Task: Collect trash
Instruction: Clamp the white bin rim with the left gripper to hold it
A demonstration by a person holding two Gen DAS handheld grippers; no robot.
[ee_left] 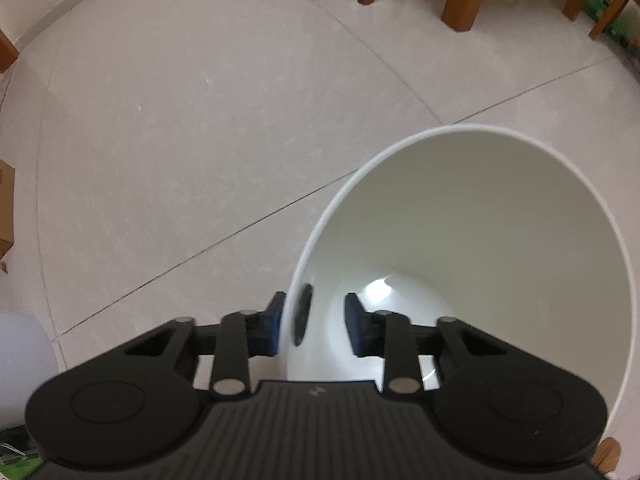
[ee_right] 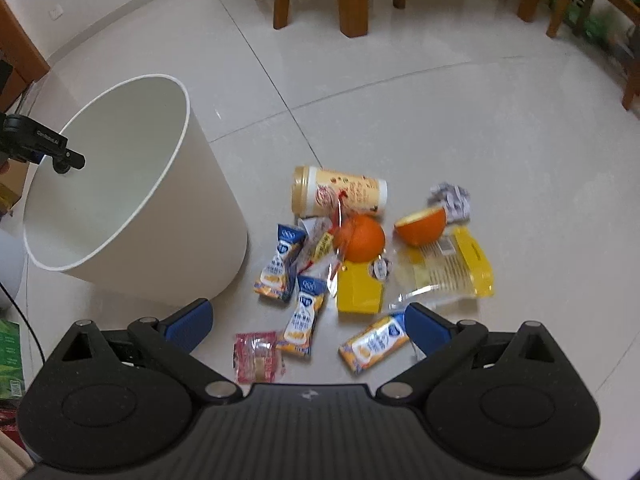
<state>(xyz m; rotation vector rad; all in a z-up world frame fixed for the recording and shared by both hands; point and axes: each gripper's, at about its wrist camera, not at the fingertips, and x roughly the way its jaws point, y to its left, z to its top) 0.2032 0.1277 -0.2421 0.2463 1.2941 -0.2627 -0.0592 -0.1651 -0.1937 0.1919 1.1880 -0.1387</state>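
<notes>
The left tool (ee_left: pixel 312 322) straddles the white bin's (ee_right: pixel 160 216) rim without clamping it, while the right tool (ee_right: pixel 308 328) hangs spread over the trash (ee_right: pixel 360 240) on the floor (ee_right: pixel 480 128) beside the bin.

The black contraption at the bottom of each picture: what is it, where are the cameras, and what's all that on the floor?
Each is a handheld two-finger tool. A person carries one in each hand, and a camera on it looks along the fingers. One picture is from the left tool, whose fingers straddle the wall of the white bin without visibly clamping it. The other is from the right tool, open and empty above litter: a tipped cup, an orange, an orange half, snack packets and yellow wrappers.
</notes>
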